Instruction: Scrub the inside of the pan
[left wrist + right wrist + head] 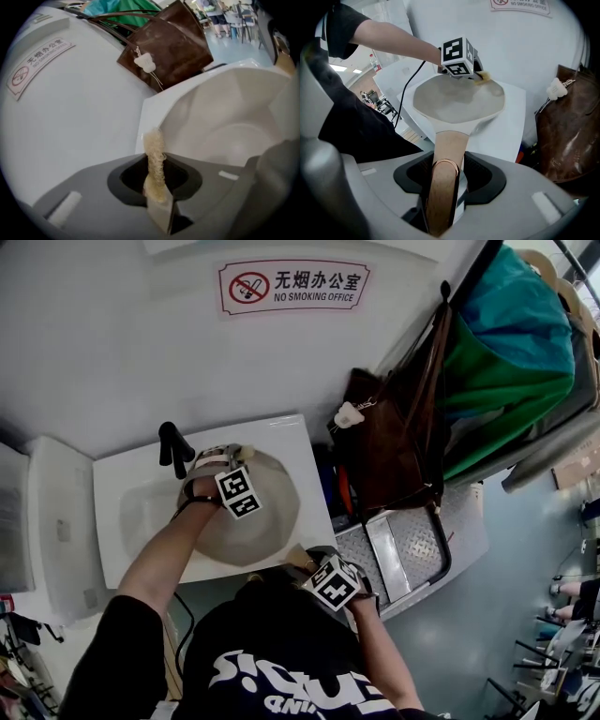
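Two claws, one pan and one scrubber are entered.

Head view: the pan [272, 517], pale inside, is held above the white counter [298, 439], over the basin [141, 507] and towards the counter's right edge. The left claw [234, 467] is poised at the pan's far rim. The right claw [317, 570] is set on the handle [298, 559], which juts past the counter's front edge. A black tap [173, 448] is noted at the back edge.

Left gripper view: the claw is seen closed on a strip of fibrous scrubber [154, 157], which stands up past the jaws. Contact with the pan cannot be confirmed from here.

Right gripper view: the claw is clamped on the tan handle near its free end. The scrubber is seen at the far rim, beneath the left claw.

Handling, as judged: the pan is taken as rigid, fairly weighty and smooth, so twisting under scrubbing pressure is to be expected. A firm hold on the handle is advised. The scrubber is taken as soft and springy, and is best gripped low.
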Motion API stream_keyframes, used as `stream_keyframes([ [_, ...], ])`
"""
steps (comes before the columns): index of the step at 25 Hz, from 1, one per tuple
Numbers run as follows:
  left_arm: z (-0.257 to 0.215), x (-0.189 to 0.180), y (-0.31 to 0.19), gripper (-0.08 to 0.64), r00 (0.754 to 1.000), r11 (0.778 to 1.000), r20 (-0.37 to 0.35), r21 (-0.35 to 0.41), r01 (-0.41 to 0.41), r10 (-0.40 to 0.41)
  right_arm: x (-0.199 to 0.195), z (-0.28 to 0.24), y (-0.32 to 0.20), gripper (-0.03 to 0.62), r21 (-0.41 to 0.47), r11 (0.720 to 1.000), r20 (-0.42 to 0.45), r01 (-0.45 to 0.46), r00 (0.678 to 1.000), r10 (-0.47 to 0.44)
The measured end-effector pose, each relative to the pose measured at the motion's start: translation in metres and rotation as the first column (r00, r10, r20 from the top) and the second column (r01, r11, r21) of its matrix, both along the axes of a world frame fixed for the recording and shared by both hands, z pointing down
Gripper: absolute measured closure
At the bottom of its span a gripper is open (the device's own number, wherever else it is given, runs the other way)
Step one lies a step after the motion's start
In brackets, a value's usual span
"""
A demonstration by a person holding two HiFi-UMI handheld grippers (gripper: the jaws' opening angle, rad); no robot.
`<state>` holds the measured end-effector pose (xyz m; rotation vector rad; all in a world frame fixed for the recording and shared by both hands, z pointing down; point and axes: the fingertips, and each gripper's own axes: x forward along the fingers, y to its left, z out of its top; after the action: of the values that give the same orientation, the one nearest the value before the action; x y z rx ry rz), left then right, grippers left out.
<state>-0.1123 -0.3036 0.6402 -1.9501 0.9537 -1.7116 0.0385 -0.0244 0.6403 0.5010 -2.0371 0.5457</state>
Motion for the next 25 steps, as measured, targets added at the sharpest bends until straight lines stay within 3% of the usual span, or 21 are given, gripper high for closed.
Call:
stream_keyframes([
  [4, -0.001, -0.010, 0.000, 0.494, 0.990, 0.998, 0.125, -0.037, -0.058, 0.062, -0.001, -0.001, 0.000, 0.394, 0.001, 1.000, 0.001, -0.002, 1.000, 0.002],
  [8, 0.005, -0.027, 0.006, 0.494, 0.974, 0.994, 0.217, -0.100, -0.049, 0.070, -0.002, -0.003, -0.001, 0.394, 0.007, 1.000, 0.005, -0.002, 1.000, 0.002],
  [10, 0.009, -0.037, 0.011, 0.494, 0.952, 0.990, 0.295, -0.130, -0.048, 0.085, -0.001, -0.004, -0.002, 0.394, 0.011, 1.000, 0.003, 0.000, 1.000, 0.000],
  [15, 0.016, -0.058, 0.024, 0.494, 0.867, 0.976, 0.478, -0.212, -0.046, 0.145, -0.002, -0.003, -0.002, 0.394, 0.013, 1.000, 0.005, -0.002, 1.000, 0.002],
  [19, 0.019, -0.071, 0.036, 0.495, 0.822, 0.961, 0.544, -0.275, -0.015, 0.169, -0.001, -0.004, -0.002, 0.394, 0.016, 1.000, 0.006, -0.005, 1.000, 0.005],
  [25, 0.029, -0.086, 0.062, 0.495, 0.792, 0.927, 0.575, -0.374, 0.032, 0.205, -0.004, -0.007, -0.001, 0.394, 0.021, 1.000, 0.013, -0.005, 1.000, 0.005],
])
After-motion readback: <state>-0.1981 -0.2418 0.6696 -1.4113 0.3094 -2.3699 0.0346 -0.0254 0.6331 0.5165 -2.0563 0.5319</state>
